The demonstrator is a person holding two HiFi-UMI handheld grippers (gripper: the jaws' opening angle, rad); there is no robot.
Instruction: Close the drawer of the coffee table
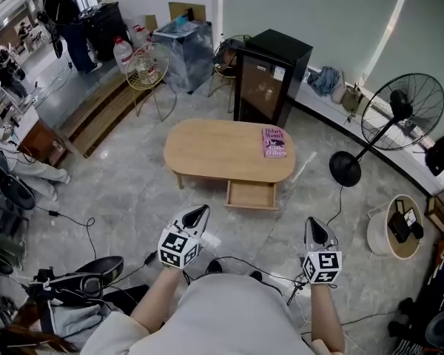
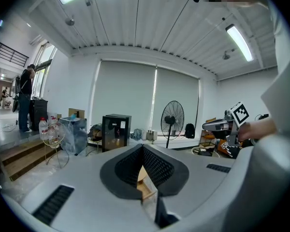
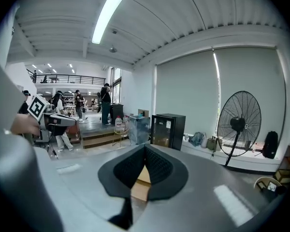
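Right tongs (image 3: 145, 148) pressed together, empty, pointing at the coffee table (image 3: 144, 177).

Bright ceiling strip lights (image 3: 105, 14), soft shadows, fisheye-warped dark edges.

A pink book (image 1: 274, 142) lies on the wooden coffee table (image 1: 214, 152) (near its right end).

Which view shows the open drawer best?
Head view: the whole drawer shows from above, pulled out under the coffee table. Both gripper views catch only a tan sliver of it past their jaws.
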